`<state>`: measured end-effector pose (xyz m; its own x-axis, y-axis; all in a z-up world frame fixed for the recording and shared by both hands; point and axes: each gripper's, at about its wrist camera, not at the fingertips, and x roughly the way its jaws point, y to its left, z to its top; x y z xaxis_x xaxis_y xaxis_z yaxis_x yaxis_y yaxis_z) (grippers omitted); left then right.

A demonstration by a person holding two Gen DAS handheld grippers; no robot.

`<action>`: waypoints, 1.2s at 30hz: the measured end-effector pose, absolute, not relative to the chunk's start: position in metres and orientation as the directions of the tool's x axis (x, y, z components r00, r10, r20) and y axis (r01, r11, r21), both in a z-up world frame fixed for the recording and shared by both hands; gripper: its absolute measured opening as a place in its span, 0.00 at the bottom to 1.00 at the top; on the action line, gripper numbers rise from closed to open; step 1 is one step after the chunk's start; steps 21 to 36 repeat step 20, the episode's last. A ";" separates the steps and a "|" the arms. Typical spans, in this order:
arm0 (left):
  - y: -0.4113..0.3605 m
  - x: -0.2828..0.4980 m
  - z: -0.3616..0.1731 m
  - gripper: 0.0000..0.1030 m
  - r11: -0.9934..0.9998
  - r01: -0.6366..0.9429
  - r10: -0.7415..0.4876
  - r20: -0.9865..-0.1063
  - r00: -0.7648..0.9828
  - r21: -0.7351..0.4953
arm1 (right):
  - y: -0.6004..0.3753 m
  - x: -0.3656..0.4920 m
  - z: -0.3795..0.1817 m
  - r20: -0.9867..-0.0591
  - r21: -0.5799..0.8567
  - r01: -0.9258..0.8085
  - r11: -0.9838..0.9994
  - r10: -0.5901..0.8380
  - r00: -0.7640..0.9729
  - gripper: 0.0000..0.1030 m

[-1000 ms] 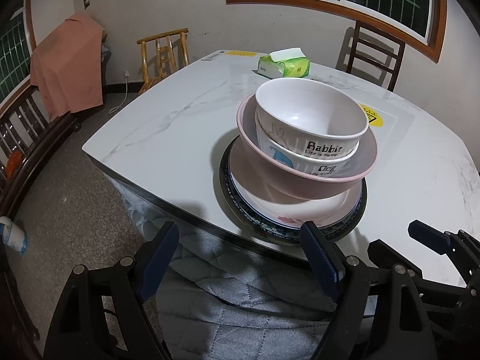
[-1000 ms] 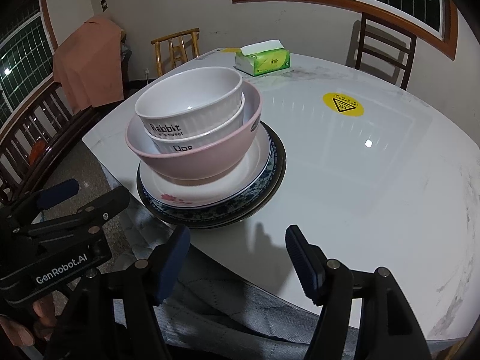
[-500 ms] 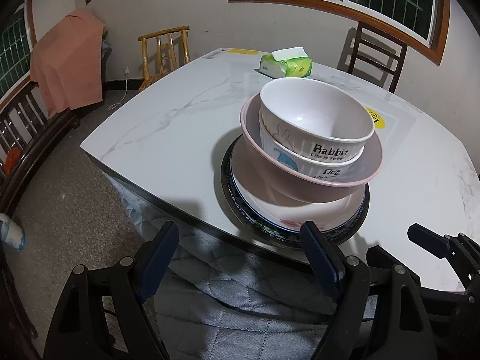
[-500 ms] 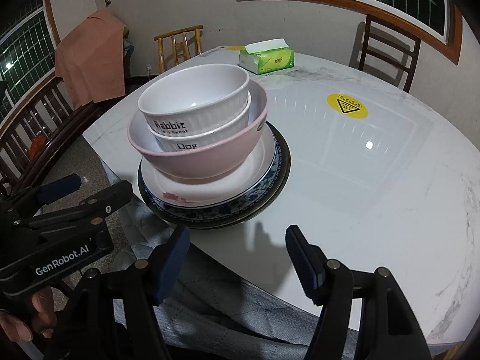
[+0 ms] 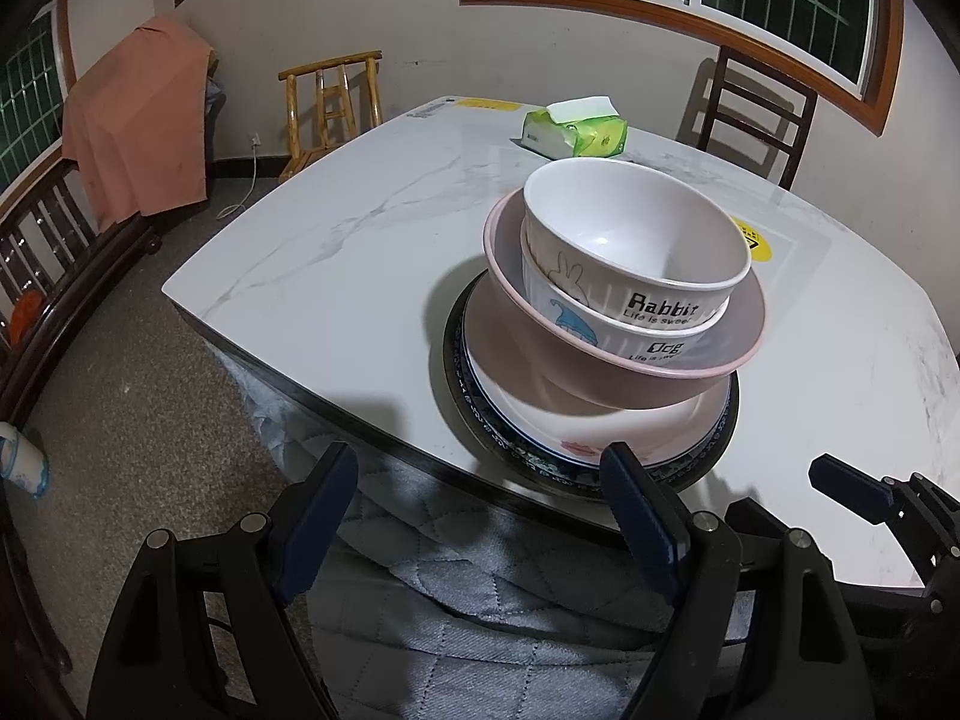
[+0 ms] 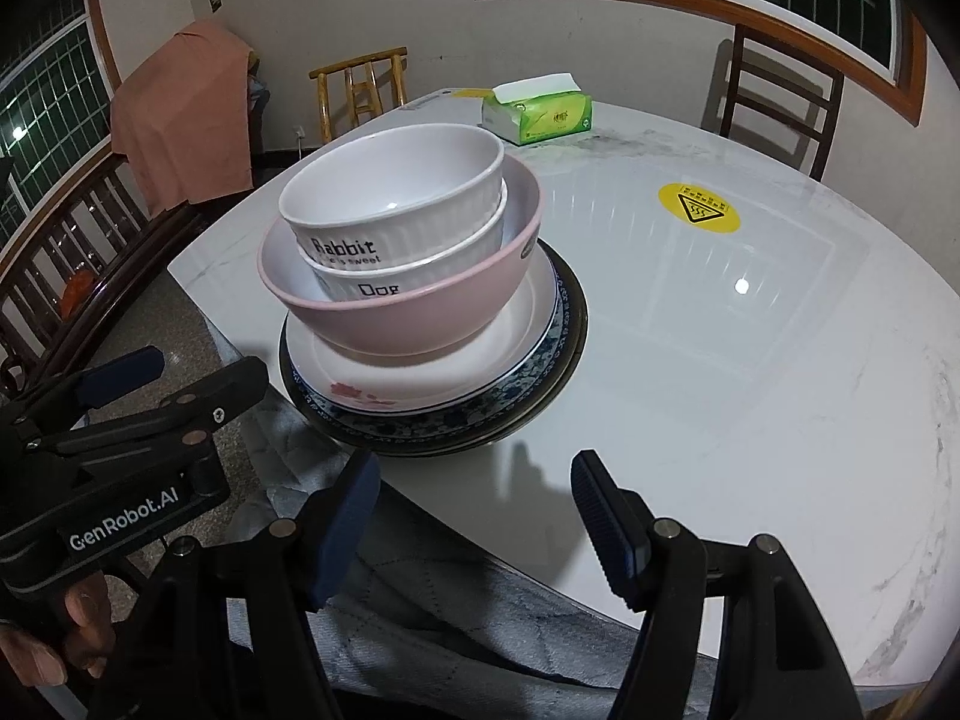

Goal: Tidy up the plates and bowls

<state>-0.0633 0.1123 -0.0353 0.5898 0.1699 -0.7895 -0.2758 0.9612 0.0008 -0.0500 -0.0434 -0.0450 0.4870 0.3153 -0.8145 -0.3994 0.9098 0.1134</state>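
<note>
Meanwhile both views have drawn slightly nearer over the last second, yet the stack sits unchanged near the marble tabletop's (image 6: 690, 360) edge: white "Rabbit" bowl (image 6: 396, 204) in white "Dog" bowl (image 6: 420, 267), in pink bowl (image 6: 414, 312), on nested plates (image 6: 432, 384). Left hand-held gripper (image 5: 480, 516) and right hand-held gripper (image 6: 474, 510) hang wide open, empty, just short of it, so the crockery already lies sorted by size

R gripper (image 6: 474, 510) jaws apart, empty, near table (image 6: 750, 360) edge; bowl stack (image 6: 402, 252) on plates (image 6: 432, 402).
</note>
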 end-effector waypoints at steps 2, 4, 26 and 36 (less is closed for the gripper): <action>0.112 -0.063 -0.035 0.78 0.961 -0.276 0.171 -0.790 0.588 0.003 | -0.043 -0.050 -0.046 -0.816 0.117 -0.400 0.909 0.318 0.484 0.66; 0.112 -0.063 -0.035 0.78 0.961 -0.275 0.168 -0.791 0.588 0.000 | -0.043 -0.050 -0.046 -0.815 0.125 -0.398 0.909 0.323 0.481 0.66; 0.111 -0.062 -0.038 0.78 0.965 -0.263 0.148 -0.802 0.578 -0.011 | -0.041 -0.050 -0.046 -0.817 0.120 -0.401 0.908 0.319 0.480 0.66; 0.111 -0.062 -0.038 0.78 0.965 -0.263 0.148 -0.802 0.578 -0.011 | -0.041 -0.050 -0.046 -0.817 0.120 -0.401 0.908 0.319 0.480 0.66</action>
